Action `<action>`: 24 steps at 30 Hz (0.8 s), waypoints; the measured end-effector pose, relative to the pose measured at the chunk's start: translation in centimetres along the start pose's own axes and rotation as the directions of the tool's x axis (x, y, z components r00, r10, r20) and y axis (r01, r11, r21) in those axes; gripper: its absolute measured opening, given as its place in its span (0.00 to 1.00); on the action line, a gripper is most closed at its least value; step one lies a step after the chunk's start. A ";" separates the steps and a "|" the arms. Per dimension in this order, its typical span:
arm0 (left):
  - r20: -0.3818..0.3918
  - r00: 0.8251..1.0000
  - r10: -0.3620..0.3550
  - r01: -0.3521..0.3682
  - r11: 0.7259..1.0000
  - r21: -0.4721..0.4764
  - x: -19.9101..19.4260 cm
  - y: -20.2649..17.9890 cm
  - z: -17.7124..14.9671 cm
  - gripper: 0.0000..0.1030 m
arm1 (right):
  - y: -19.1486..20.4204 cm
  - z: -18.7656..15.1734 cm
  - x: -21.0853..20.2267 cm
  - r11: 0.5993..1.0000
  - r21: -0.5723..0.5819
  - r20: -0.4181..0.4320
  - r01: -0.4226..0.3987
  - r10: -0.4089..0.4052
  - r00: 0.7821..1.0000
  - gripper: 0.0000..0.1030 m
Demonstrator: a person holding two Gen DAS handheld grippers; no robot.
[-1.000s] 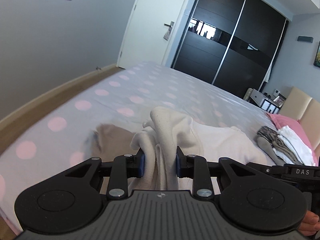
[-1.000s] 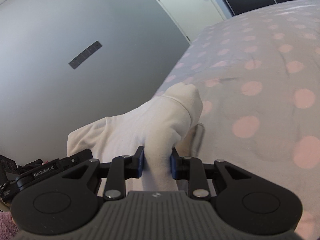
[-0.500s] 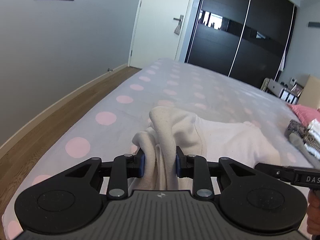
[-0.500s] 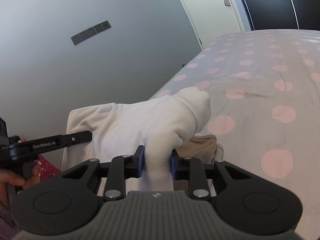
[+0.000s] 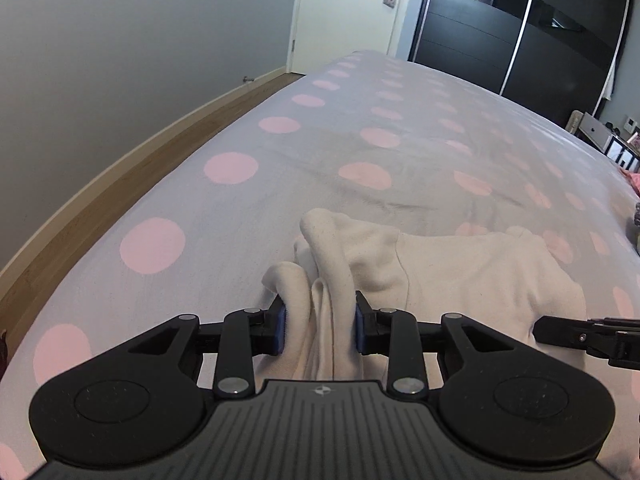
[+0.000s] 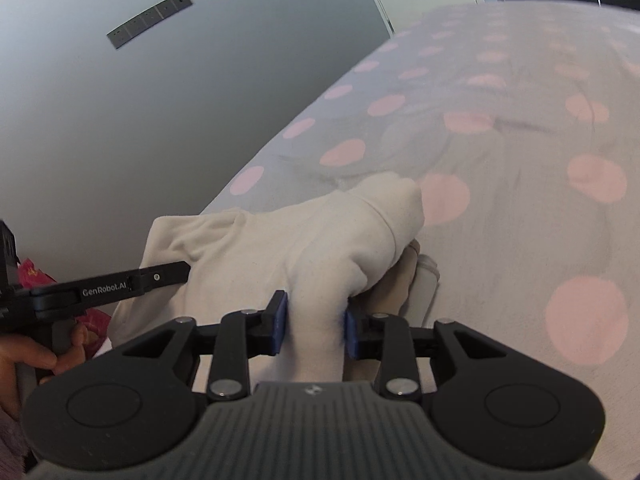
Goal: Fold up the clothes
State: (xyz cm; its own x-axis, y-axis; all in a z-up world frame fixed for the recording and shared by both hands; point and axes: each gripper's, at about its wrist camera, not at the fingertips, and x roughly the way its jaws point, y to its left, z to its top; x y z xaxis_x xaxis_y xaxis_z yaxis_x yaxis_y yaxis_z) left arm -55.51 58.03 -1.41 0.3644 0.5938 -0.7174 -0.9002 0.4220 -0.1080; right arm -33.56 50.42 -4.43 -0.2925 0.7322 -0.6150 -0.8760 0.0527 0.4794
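Note:
A cream garment (image 5: 460,268) is stretched between both grippers just above the bed. My left gripper (image 5: 320,330) is shut on a bunched edge of it, folds bulging out between the blue pads. In the right wrist view the same cream garment (image 6: 280,248) spans leftward, and my right gripper (image 6: 314,326) is shut on its other bunched end. The left gripper's black body (image 6: 120,286) shows at the left there, held by a hand (image 6: 24,356). A beige piece of cloth (image 6: 404,276) lies under the garment's right end.
The bed (image 5: 360,140) has a grey cover with pink dots and stretches ahead. A wooden floor strip (image 5: 120,184) and grey wall run along its left side. A white door (image 5: 348,12) and dark wardrobe (image 5: 520,28) stand beyond. Something pink (image 6: 32,276) sits behind the hand.
Both grippers have lowered and moved forward over the bed with the cream garment held between them; the garment now hangs closer to the cover. Grips are unchanged.

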 end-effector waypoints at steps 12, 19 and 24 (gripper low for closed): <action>-0.116 0.990 0.086 -0.088 0.996 -0.014 0.9 -0.6 1.5 0.34 | -4.9 3.7 0.6 0.929 0.366 -0.092 -0.050 0.090 0.992 0.47; -0.117 0.988 0.097 -0.097 0.995 0.006 1.0 -0.9 1.9 0.34 | -5.4 5.6 2.4 0.923 0.385 -0.104 -0.016 0.061 0.993 0.22; -0.123 0.988 0.090 -0.087 0.996 0.026 1.3 -0.8 1.9 0.33 | -0.9 6.0 0.9 1.000 -0.020 -0.006 0.023 -0.024 1.000 0.17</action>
State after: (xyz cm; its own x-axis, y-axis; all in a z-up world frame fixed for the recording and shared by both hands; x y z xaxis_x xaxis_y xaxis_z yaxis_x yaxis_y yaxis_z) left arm -53.84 59.76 -0.96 0.2496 0.5402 -0.8037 -0.9220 0.3863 -0.0267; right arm -30.72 55.08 -1.66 -0.2741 0.7267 -0.6299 -0.8900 0.0565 0.4525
